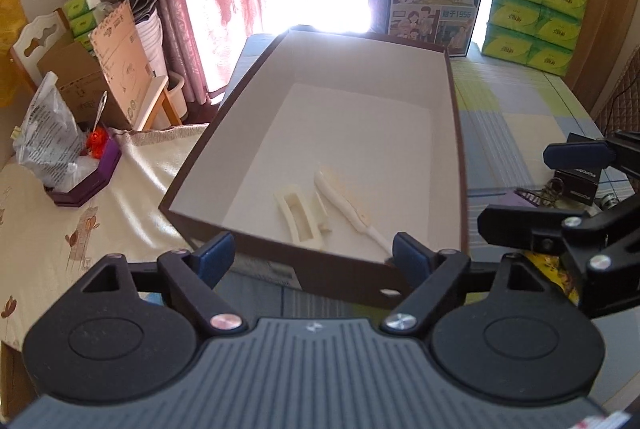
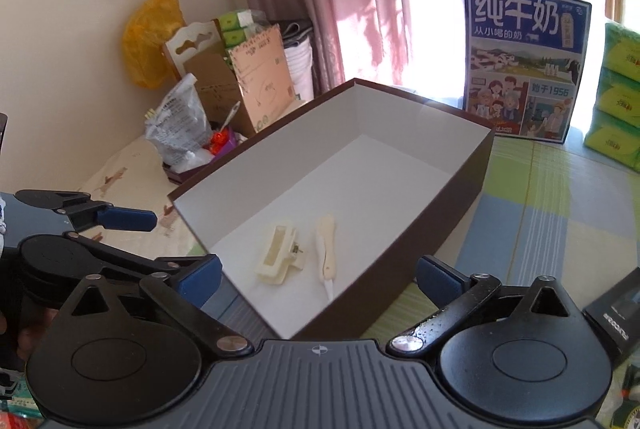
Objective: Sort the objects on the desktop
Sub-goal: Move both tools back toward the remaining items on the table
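Both grippers tilt down toward the brown box [image 2: 448,205], jaws spread wide with nothing between them; the left gripper [image 1: 314,255] hangs at the box's near wall, the right gripper [image 2: 318,275] beside it. Inside, on the white floor near the near wall, lie a cream hair clip [image 2: 278,255] and a cream folding comb [image 2: 326,249], side by side, long axes running roughly along the box's length. Beyond the far end stands a milk carton [image 2: 524,65].

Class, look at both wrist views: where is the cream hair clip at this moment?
The cream hair clip lies on the white floor of the brown box, at its near end, just left of the cream comb, in both views.
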A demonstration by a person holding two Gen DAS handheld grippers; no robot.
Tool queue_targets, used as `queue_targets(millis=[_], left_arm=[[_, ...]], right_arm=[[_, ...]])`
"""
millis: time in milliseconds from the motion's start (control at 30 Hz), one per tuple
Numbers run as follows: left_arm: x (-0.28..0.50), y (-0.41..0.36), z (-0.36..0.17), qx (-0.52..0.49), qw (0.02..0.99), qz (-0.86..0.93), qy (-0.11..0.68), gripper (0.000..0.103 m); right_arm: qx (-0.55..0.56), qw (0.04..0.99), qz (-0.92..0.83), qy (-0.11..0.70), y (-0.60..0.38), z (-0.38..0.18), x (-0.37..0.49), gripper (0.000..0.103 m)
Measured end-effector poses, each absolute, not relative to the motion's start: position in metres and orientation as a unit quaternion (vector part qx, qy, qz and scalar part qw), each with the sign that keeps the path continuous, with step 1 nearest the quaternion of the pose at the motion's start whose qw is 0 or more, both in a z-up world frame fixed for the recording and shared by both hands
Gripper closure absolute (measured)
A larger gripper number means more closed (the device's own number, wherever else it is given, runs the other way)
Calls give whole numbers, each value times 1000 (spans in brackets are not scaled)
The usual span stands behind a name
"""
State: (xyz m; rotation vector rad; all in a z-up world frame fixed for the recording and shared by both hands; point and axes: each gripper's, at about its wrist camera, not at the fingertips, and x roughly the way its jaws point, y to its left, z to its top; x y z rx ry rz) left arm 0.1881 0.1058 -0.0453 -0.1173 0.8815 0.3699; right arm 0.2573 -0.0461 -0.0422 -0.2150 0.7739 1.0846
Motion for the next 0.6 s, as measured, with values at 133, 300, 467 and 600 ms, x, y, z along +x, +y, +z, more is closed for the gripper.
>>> queue_targets(millis=[133, 300, 467, 600], left_arm=[[178, 90, -43, -57, 884, 185, 424, 19], [167, 70, -42, -50, 883, 199, 421, 19], [161, 47, -51, -52, 879, 186, 436, 19], [159, 29, -64, -56, 873, 166, 456, 19]], right_arm=[[-100, 779, 506, 358, -63, -40, 252, 2], [-109, 778, 507, 355, -81, -40, 244, 2], [-129, 777, 496, 366, -103, -54, 237, 2], [-137, 773, 477, 394, -128, -70, 238, 2]])
